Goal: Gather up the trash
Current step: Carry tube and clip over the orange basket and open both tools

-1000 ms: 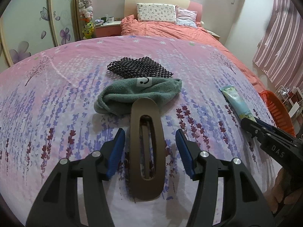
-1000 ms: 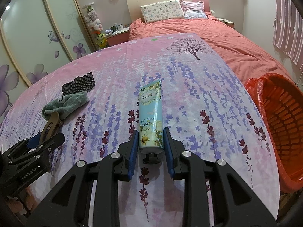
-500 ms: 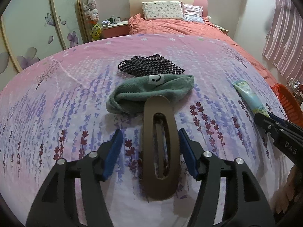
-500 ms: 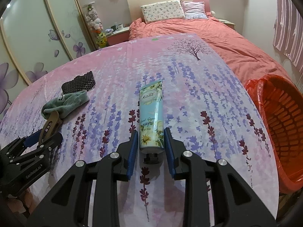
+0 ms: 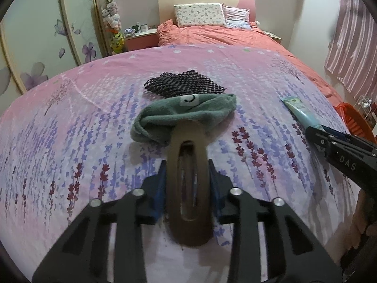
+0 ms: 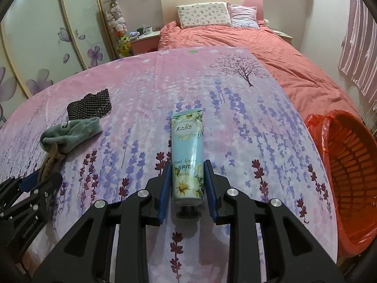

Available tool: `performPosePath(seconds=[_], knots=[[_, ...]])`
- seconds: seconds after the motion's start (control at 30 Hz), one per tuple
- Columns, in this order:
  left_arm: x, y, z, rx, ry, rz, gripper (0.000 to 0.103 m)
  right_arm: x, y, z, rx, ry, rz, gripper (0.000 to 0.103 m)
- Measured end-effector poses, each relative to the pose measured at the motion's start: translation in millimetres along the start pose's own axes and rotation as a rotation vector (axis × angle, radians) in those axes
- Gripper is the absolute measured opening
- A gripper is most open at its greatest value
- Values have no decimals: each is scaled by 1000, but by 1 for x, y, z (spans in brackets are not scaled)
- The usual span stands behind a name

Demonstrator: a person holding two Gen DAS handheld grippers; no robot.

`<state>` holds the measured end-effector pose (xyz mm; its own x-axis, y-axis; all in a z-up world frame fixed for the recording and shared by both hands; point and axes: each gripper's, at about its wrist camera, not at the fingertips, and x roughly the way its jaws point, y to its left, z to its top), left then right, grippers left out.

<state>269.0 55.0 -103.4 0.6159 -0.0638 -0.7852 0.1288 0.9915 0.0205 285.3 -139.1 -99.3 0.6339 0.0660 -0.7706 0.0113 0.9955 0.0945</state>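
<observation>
My left gripper [image 5: 187, 179] is shut on a brown oval hair clip [image 5: 187, 165] that stands on edge between the blue pads, lifted off the sheet. Its far end overlaps a green towel [image 5: 186, 115]. It also shows in the right wrist view [image 6: 50, 158]. My right gripper [image 6: 187, 179] is shut on a light-blue hand cream tube [image 6: 187, 151], cap toward me, low over the bed. The tube [image 5: 299, 113] and right gripper [image 5: 329, 139] show at the right of the left wrist view.
A black mesh cloth [image 5: 183, 85] lies behind the towel on the pink floral bedsheet [image 5: 70, 122]. An orange basket lined with a red bag [image 6: 348, 174] stands at the bed's right edge. Pillows and a nightstand are at the far end.
My left gripper has closed on the hair clip and raised it. My right gripper has kept its hold on the tube and lifted it slightly.
</observation>
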Motion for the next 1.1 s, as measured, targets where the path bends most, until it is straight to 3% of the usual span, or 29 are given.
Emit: performPosePath(seconds=[0.4,0.67,1.1], knots=[[-17,-4,-3,11,-36,-27,32,-24,-18,-19,15,-35,16,27],[-47,-21,4,28,-78,-66,32,-59,-38,-19,56,-104,34,27],[-99,-109,21,126,-163,-227,32,-129,-105,-23,142,-247,-43,27]])
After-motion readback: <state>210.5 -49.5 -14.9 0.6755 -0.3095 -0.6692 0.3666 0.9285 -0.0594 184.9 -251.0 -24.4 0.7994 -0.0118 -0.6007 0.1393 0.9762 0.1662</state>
